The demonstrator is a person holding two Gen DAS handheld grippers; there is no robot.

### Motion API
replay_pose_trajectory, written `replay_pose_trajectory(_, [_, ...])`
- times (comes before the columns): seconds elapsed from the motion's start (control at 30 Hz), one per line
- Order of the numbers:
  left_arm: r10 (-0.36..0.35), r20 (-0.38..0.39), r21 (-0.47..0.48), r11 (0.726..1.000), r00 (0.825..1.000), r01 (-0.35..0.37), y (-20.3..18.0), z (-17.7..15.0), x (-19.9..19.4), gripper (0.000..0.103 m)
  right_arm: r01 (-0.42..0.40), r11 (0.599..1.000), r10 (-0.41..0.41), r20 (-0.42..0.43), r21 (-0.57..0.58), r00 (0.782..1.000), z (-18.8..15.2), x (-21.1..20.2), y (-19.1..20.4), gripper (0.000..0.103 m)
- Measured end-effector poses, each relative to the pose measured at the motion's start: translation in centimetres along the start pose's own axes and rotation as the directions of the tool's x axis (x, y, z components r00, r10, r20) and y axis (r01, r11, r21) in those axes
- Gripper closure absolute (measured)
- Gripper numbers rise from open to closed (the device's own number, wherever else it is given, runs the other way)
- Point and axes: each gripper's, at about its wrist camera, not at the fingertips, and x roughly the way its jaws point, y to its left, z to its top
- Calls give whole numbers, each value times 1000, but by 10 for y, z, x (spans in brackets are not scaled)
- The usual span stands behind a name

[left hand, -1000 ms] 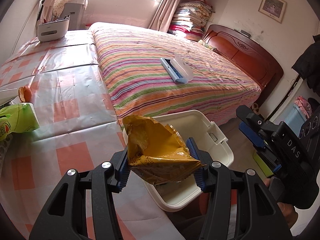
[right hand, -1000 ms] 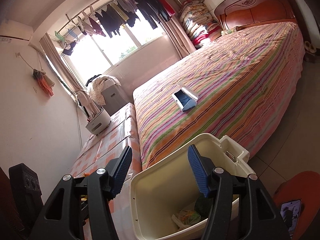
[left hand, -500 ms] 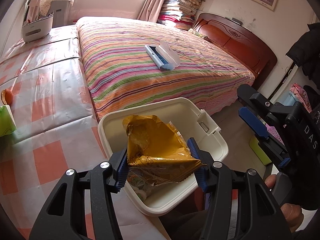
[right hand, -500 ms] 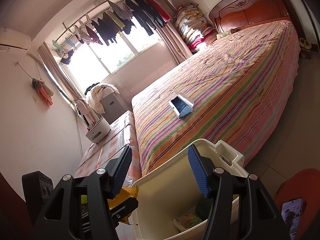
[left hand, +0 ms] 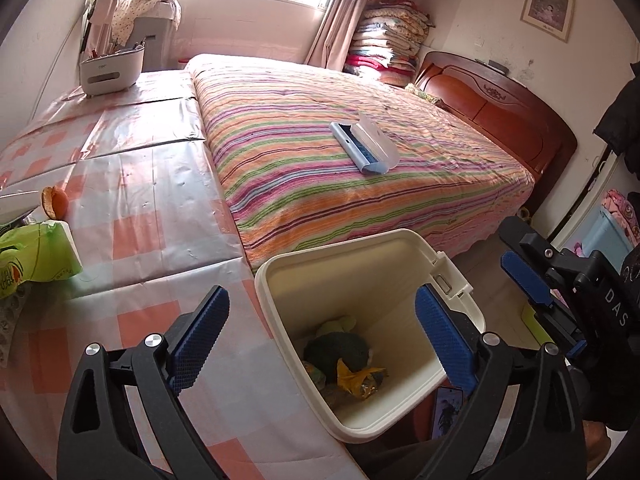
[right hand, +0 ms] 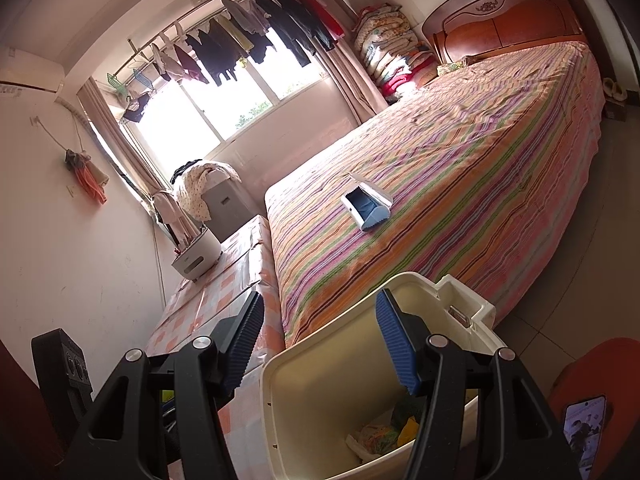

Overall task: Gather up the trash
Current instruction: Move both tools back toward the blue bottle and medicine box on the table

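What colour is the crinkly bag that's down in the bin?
Yellow-gold. The crinkly bag shows best in the left wrist view, lying inside the cream bin.

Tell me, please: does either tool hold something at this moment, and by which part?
Nothing is held. The left tool has just been opening, empty above the bin; the yellow wrapper lies inside. The right tool is open too.

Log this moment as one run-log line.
step: drop trash | left tool: jaws just opened, empty, over bin | yellow wrapper: in bin | right tool: open, empty, at bin rim | green pack: on table
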Motion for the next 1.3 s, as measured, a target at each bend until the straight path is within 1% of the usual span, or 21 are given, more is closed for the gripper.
replay_pose_trajectory(0.23, [79, 41, -75, 994, 996, -76, 45, 10, -20, 10, -15, 999, 15, -30, -28, 999, -7, 9, 13, 46])
replay_pose_trajectory(0.5, [181, 97, -137, 976, 979, -167, 100, 17, -62, 10, -53, 996, 48, -74, -74, 996, -23, 22, 38, 46])
replay_pose_trajectory(0.6, [234, 129, -155, 965, 964, -213, 123, 18, -85, 10, -70, 993, 61, -92, -93, 994, -28, 27, 48, 46])
replay_pose_trajectory(0.73, [298, 151, -160, 948, 942, -275, 156, 18, -116, 10, -86, 991, 73, -119, -106, 990, -35, 34, 59, 46])
replay_pose_trajectory(0.8, [342, 157, -149, 936, 926, -320, 174, 16, -132, 10, -92, 989, 77, -127, -112, 989, -38, 36, 63, 46])
replay_pose_trajectory(0.87, [391, 161, -146, 918, 906, -370, 194, 15, -149, 10, -97, 988, 81, -134, -119, 988, -41, 38, 67, 46])
replay_pose_trajectory(0.93, [419, 142, -152, 905, 897, -398, 217, 13, -165, 10, -104, 987, 86, -143, -125, 986, -44, 40, 70, 45])
replay_pose_trajectory(0.97, [424, 133, -150, 902, 896, -405, 227, 11, -172, 10, -108, 986, 89, -148, -127, 985, -46, 41, 72, 45])
replay_pose_trajectory(1.03, [428, 93, -141, 899, 899, -414, 251, 8, -182, 10, -117, 984, 95, -156, -133, 983, -48, 42, 76, 45])
replay_pose_trajectory(1.07, [437, 78, -142, 895, 896, -423, 263, 6, -186, 10, -121, 983, 98, -161, -139, 982, -51, 43, 79, 45])
replay_pose_trajectory(1.17, [453, 5, -151, 882, 891, -447, 298, -1, -187, 10, -134, 978, 106, -174, -158, 979, -56, 45, 87, 45])
replay_pose_trajectory(1.23, [436, -44, -170, 884, 899, -436, 319, -6, -182, 10, -141, 976, 110, -183, -165, 977, -59, 46, 92, 45])
replay_pose_trajectory(1.27, [434, -71, -183, 880, 898, -439, 330, -8, -178, 10, -144, 975, 112, -186, -168, 976, -61, 46, 93, 45])
replay_pose_trajectory(1.3, [444, -86, -198, 870, 892, -452, 338, -10, -175, 10, -146, 975, 113, -189, -170, 975, -62, 46, 95, 45])
